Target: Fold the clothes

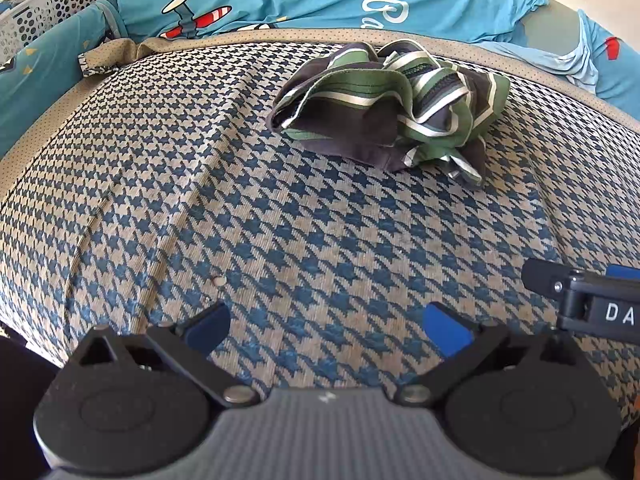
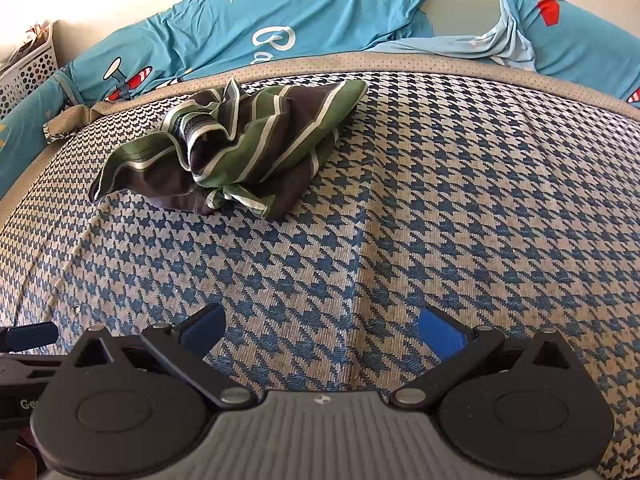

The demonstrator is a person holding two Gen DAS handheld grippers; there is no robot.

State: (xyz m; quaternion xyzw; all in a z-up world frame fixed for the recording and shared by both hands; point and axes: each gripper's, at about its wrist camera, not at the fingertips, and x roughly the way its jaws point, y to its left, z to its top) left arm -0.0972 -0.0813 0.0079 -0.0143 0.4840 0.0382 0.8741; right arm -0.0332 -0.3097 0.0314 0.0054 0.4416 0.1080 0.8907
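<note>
Crumpled green, grey and white striped garment (image 1: 390, 108) near far edge of houndstooth-patterned cushion (image 1: 280, 240), both claws (image 1: 326, 326) (image 2: 322, 326) spread, empty; best pinching two outer corners before spreading flat.

From my left wrist view, the right gripper (image 1: 560, 280) is cut off by the right edge, so I see one dark finger and the letters "DA" only, and I cannot tell how its jaws stand. The white perforated basket (image 1: 44, 8) is clipped at the top left corner, its contents too blurred to identify. The crumpled green striped garment (image 2: 236, 148) folds over itself, hiding its shape and type from me, and the blue sheet's (image 2: 320, 12) white lettering is partly hidden behind the cushion's edge (image 2: 400, 65).
</note>
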